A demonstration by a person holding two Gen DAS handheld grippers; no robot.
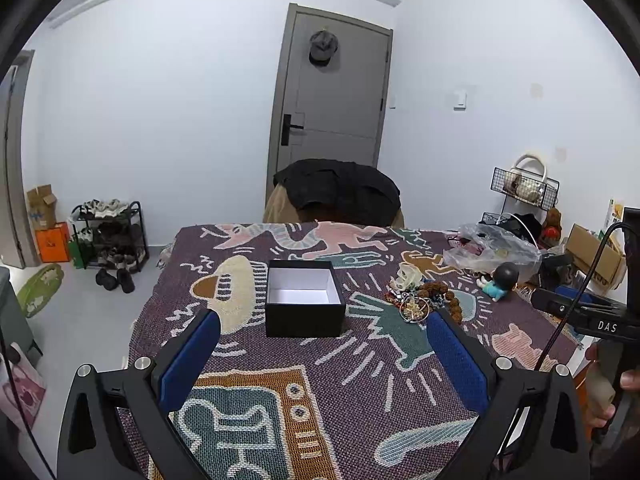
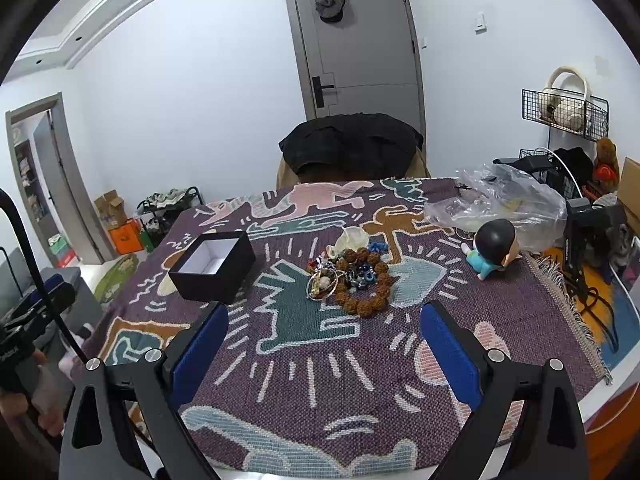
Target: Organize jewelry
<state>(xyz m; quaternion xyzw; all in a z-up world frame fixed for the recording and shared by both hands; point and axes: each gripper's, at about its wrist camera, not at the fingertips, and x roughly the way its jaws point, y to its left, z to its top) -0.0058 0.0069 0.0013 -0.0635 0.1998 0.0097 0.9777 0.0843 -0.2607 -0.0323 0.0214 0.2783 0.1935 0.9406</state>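
Both tongs, left [image 1: 322,354] and right [image 2: 324,344], hang released above the worktop [image 2: 304,380]; the jewelry [image 2: 352,276] lies heaped mid-worktop, right of the empty box [image 2: 212,266].

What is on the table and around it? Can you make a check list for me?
Surface: table under a patterned woven cloth.
Job's things: open black box, white inside and empty; jewelry pile with a brown bead bracelet, lying right of the box, apart from it.
Clutter: toy figure lying on its side; crumpled plastic bag.
Grippers: left tongs open, empty; right tongs open, empty.
Cables: black cable by the right tool; more at the table's right edge.
Surroundings: grey door with a cap hung on it; chair with dark clothing; shoe rack; wire shelf.
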